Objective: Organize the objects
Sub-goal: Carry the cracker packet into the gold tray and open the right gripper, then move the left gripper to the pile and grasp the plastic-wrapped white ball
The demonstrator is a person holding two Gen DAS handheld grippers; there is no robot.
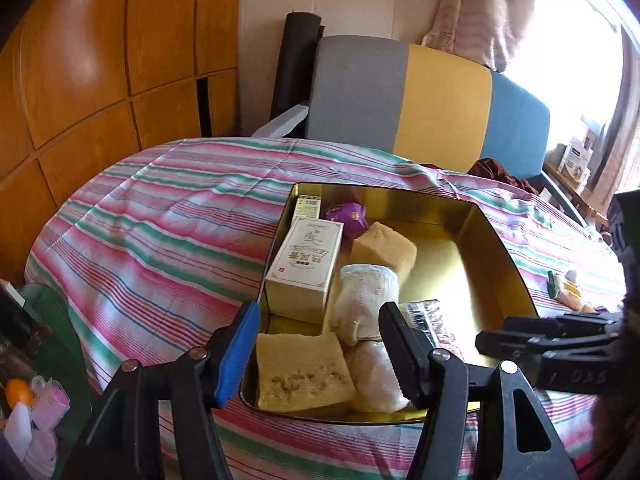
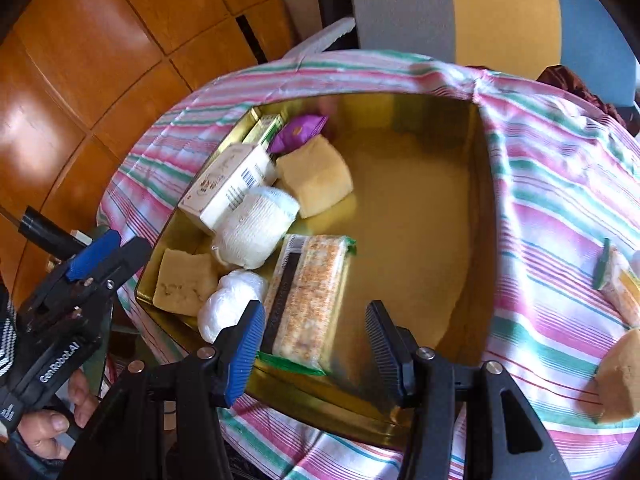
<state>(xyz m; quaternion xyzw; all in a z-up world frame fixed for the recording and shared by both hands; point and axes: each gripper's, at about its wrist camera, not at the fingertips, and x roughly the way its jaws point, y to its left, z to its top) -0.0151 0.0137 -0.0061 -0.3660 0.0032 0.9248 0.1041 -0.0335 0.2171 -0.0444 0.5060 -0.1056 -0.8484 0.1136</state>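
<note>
Both the left gripper (image 1: pixel 324 344) and right gripper (image 2: pixel 316 348) are hovering spread and empty over the shallow gold metal tin (image 2: pixel 476 216), already holding 8 items, so fetching the tan sponge block (image 2: pixel 618 376) lying outside on the striped cloth (image 2: pixel 560 184) looks next.

We read "GenRobot.AI" in white on the black body of the left gripper (image 2: pixel 100 268), seen at the left of the right wrist view. In the left wrist view, the letters on the right gripper (image 1: pixel 496 332) resemble "DAS" but are too faint to confirm. The white box (image 1: pixel 304 266) at the tin's left side carries large Chinese characters on its top, and a barcode shows on its side (image 2: pixel 248 180); neither can be deciphered.
</note>
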